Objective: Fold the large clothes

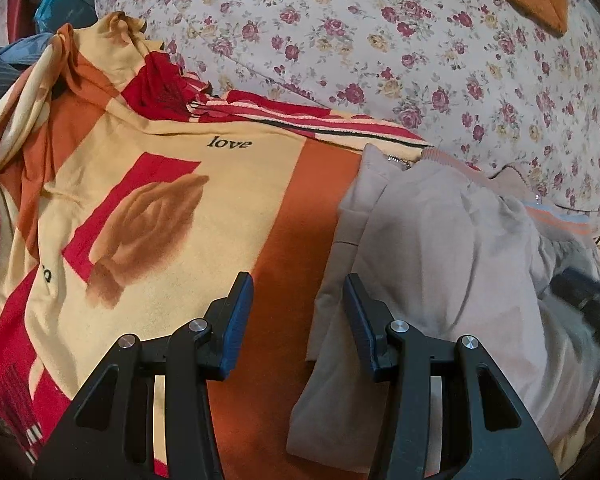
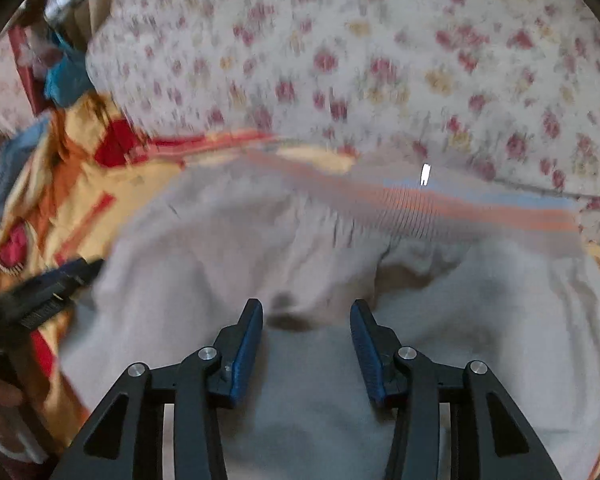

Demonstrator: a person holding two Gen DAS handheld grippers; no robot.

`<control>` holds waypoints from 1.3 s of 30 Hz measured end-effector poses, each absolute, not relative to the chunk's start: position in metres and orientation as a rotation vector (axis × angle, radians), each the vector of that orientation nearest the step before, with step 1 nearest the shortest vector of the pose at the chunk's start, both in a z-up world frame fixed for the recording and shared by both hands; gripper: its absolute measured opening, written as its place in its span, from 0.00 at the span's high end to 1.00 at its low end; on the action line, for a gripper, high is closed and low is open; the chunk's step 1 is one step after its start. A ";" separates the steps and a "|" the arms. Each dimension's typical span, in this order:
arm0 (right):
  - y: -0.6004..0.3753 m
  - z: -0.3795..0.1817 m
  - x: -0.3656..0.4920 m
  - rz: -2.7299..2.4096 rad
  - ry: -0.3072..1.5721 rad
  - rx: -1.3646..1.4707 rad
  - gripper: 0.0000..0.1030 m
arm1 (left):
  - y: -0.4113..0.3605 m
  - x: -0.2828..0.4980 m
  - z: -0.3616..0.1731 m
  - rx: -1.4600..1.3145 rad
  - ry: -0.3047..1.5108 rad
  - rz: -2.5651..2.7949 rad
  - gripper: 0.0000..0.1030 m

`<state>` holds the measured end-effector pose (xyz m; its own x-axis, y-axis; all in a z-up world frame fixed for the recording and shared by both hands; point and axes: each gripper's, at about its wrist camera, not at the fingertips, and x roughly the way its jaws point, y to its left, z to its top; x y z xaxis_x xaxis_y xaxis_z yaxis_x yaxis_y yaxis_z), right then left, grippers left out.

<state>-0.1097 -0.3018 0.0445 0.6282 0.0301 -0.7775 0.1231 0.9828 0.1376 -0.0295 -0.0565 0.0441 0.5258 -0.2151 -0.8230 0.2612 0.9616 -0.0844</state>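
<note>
The left gripper (image 1: 298, 320) hangs with its jaws spread and empty over the near-left edge of the pale beige zip-up jacket with an orange-and-blue ribbed hem (image 1: 440, 248). The right gripper (image 2: 306, 344) is likewise spread and empty above the jacket's middle. The jacket lies on the yellow, red and orange printed blanket (image 1: 172, 208); behind it is a floral-print quilt (image 1: 380, 40). This looks like the start of a fold; next, each gripper should pinch a jacket edge.

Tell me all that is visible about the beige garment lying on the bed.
The beige garment looks like a soft sweatshirt or jacket. It has a ribbed band with orange and pale blue stripes and a small metal zipper pull. It lies rumpled and partly folded on the orange-and-yellow blanket, beside the floral quilt. Both grippers hover open over it, neither gripping it.
</note>
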 end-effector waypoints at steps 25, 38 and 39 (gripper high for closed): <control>-0.255 0.013 -0.007 0.022 0.947 0.158 0.56 | -0.051 -0.017 0.032 -0.115 1.062 -0.402 0.42; -0.273 0.014 -0.118 0.028 0.983 0.106 0.53 | -0.055 -0.017 0.027 -0.103 1.060 -0.386 0.42; -0.271 0.007 -0.119 0.025 0.985 0.093 0.52 | -0.055 -0.016 0.027 -0.106 1.062 -0.386 0.42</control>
